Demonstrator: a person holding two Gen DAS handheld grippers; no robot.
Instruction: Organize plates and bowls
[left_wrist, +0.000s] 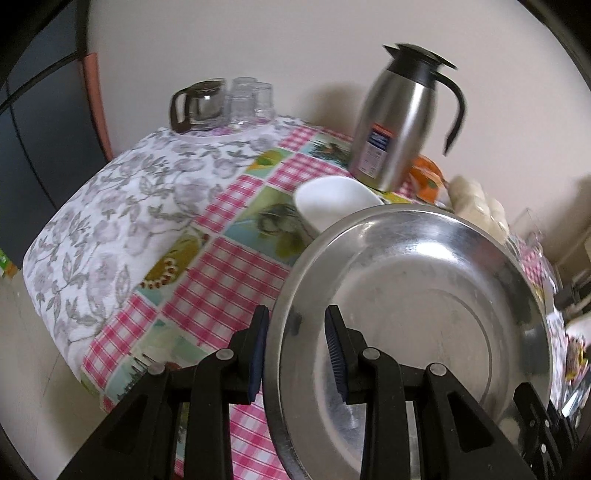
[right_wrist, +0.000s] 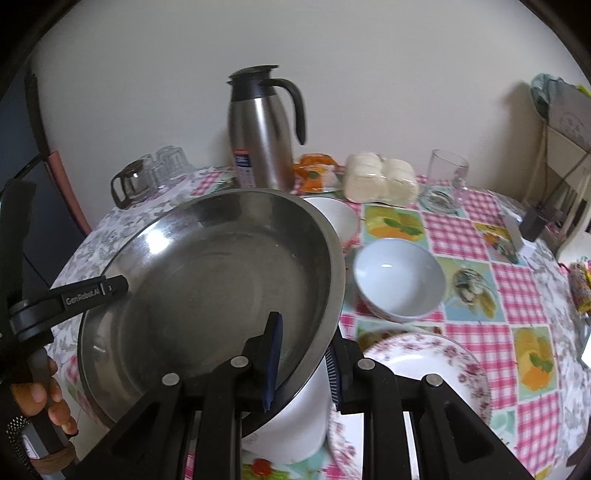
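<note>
The desk (right_wrist: 517, 280), under a pink-check fruit-print cloth with a grey floral cloth over its left part, fills the middle of both views. Above it, a large steel plate (right_wrist: 207, 280) is held tilted, filling the left centre of the right wrist view and the lower right of the left wrist view. Both tongs straddle its rim, one finger inside and one outside. The left tongs (left_wrist: 295, 350) are at the rim's left edge in their own view. The right tongs (right_wrist: 303, 369) are at its lower right edge. Whether the pads press the metal or merely bracket it, I cannot tell.

A steel thermos jug (right_wrist: 258, 140) with a black lid and handle stands at the upper centre, by the wall. A floral plate (right_wrist: 436, 369) lies at lower right, near the right tongs. A white bowl (right_wrist: 399, 280) sits right of centre. Another white bowl (right_wrist: 336, 218) peeks out behind the steel plate's upper rim. A white object under the plate's lower rim is too hidden to name. A glass coffee pot (right_wrist: 129, 184) and upturned glasses (right_wrist: 170, 162) stand at upper left.
</note>
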